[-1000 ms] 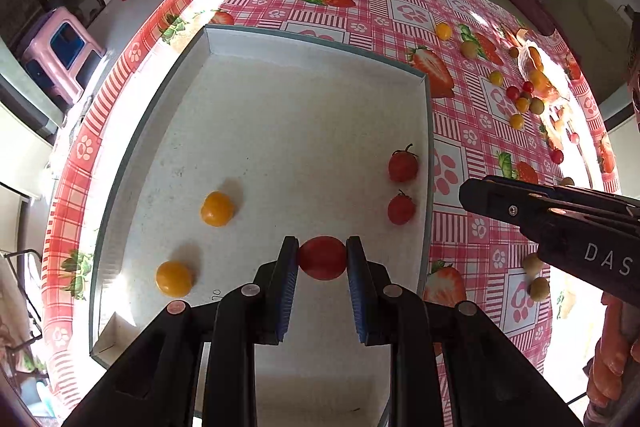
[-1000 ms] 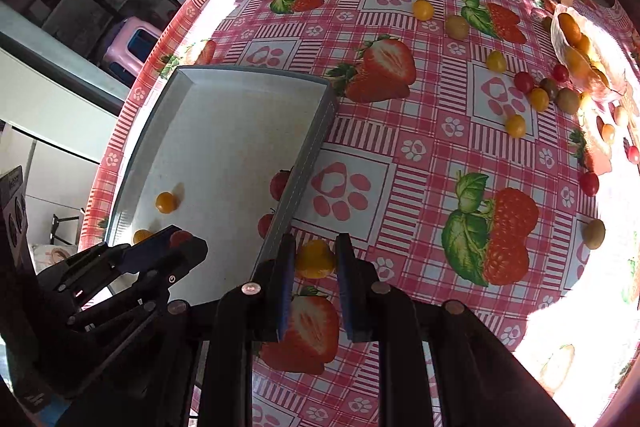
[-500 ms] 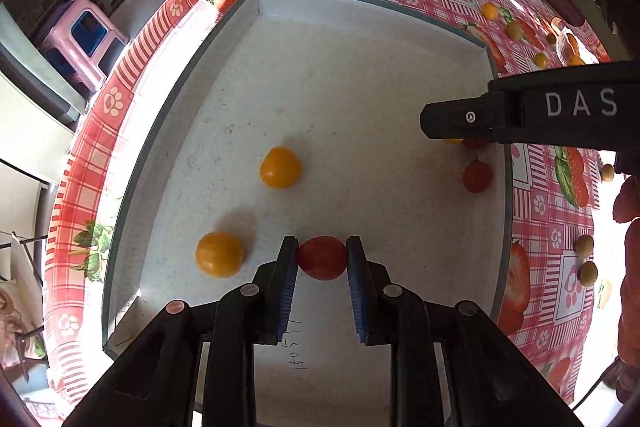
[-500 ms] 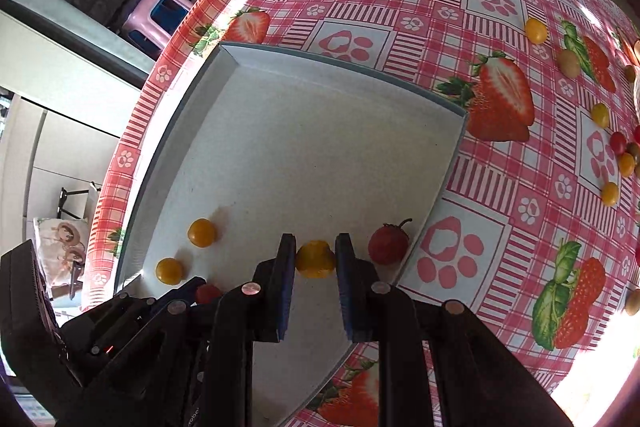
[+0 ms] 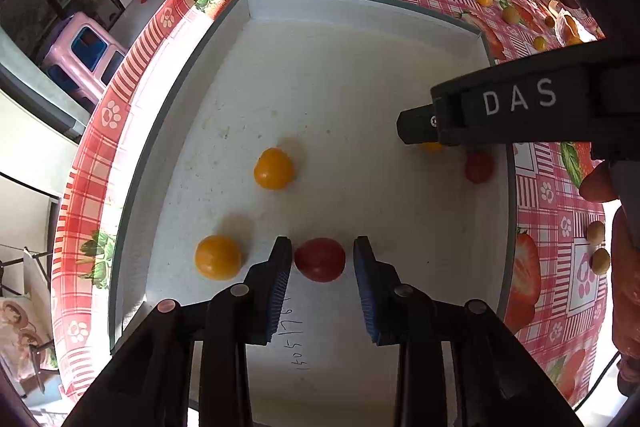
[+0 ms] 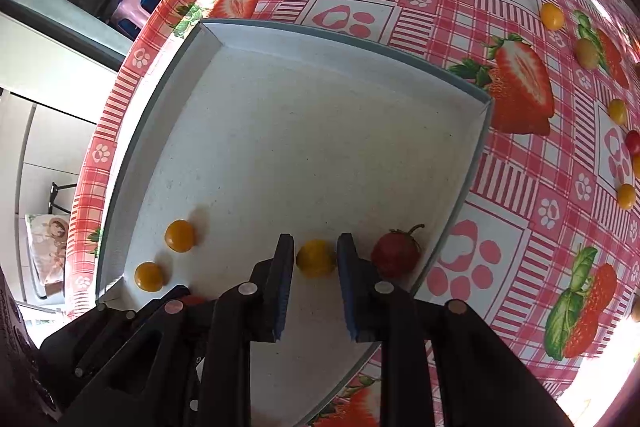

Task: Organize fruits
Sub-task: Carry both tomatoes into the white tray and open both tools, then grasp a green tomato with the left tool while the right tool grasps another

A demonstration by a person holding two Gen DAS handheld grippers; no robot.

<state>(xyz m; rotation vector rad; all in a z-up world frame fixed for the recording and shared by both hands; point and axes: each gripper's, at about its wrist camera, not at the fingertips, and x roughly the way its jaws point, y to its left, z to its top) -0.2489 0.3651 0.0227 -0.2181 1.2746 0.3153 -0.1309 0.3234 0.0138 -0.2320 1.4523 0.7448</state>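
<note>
A white tray [image 5: 360, 11] with a grey rim lies on the strawberry tablecloth; it also shows in the right wrist view [image 6: 320, 39]. My left gripper [image 5: 322, 259] is open low over the tray, with a red tomato [image 5: 320, 259] between its pads, small gaps on both sides. Two yellow tomatoes [image 5: 274, 169] [image 5: 218, 257] lie to its left. My right gripper [image 6: 316, 257] has its pads slightly apart around a yellow tomato [image 6: 316, 258] in the tray. A red tomato with a stem [image 6: 395, 254] lies just right of it.
Several loose yellow, red and green tomatoes [image 6: 552, 15] lie on the cloth to the right of the tray. The right gripper's body [image 5: 520, 107] reaches over the tray's right side in the left wrist view. Stools [image 5: 88, 47] stand on the floor beyond the table's left edge.
The left jaws opened and released the red tomato onto the tray. The right gripper carried the yellow tomato from the cloth into the tray, lowered it, and its pads parted slightly.
</note>
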